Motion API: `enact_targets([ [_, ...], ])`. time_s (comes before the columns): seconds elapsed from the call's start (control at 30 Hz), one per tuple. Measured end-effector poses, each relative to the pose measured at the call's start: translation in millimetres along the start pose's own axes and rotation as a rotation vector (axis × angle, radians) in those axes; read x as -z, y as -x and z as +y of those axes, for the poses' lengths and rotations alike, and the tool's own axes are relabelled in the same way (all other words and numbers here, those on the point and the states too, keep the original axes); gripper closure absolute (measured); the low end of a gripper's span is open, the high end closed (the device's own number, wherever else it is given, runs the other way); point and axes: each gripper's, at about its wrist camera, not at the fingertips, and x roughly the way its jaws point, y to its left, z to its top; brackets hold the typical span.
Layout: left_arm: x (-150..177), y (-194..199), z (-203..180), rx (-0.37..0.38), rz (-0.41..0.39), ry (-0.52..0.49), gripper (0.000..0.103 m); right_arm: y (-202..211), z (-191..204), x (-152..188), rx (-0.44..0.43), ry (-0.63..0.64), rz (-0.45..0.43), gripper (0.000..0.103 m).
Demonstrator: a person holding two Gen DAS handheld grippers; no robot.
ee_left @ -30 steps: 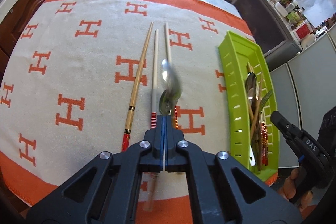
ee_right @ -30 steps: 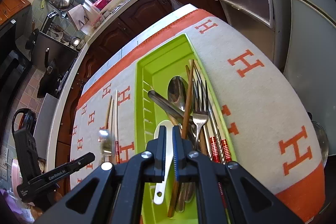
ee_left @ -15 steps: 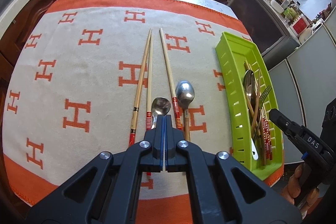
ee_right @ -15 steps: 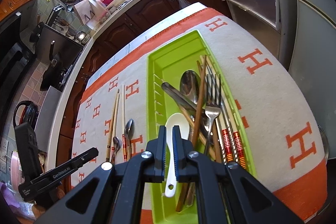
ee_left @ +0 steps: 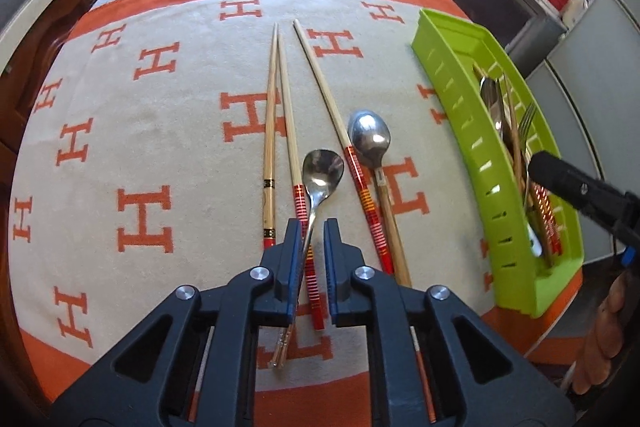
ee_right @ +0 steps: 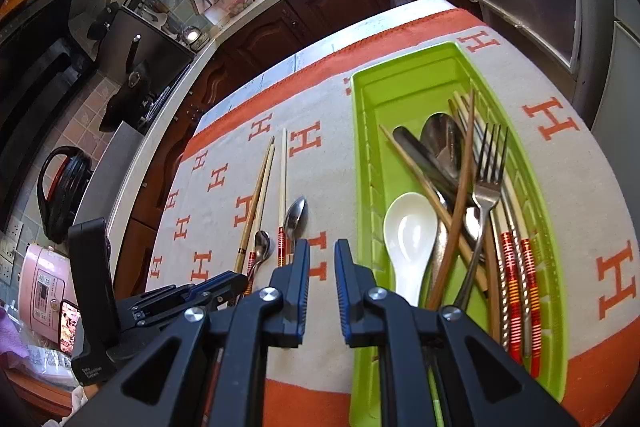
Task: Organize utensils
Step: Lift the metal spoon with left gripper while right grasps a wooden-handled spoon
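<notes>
Fingers of the left gripper (ee_left: 312, 227), clamped on a small spoon (ee_left: 322, 169) a moment ago, have parted, leaving it on the cloth (ee_left: 160, 131) between them beside the chopsticks (ee_left: 276, 107). Right gripper (ee_right: 322, 247) has also opened, empty, with the green tray (ee_right: 400, 83) just right of its fingers, so another utensil is likely next.

The left wrist view looks forward and down along the left gripper (ee_left: 313, 227), close above the cloth (ee_left: 160, 115), with the green tray (ee_left: 472, 131) at its right edge. The right wrist view looks along the right gripper (ee_right: 322, 247) from beside that tray (ee_right: 404, 87). Both share the tray, the cloth and the loose chopsticks (ee_left: 276, 99)
</notes>
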Motion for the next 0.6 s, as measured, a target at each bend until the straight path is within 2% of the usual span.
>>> enact_targets([
  [0.17,8,-4,-2,-0.007,0.008,-0.045,0.095,-6,5,2,0.001,0.024,0.018,0.091],
  [0.6,18,-6,9,0.021,0.011,-0.054,0.094,-26,22,9,-0.009,0.074,0.077,0.091],
])
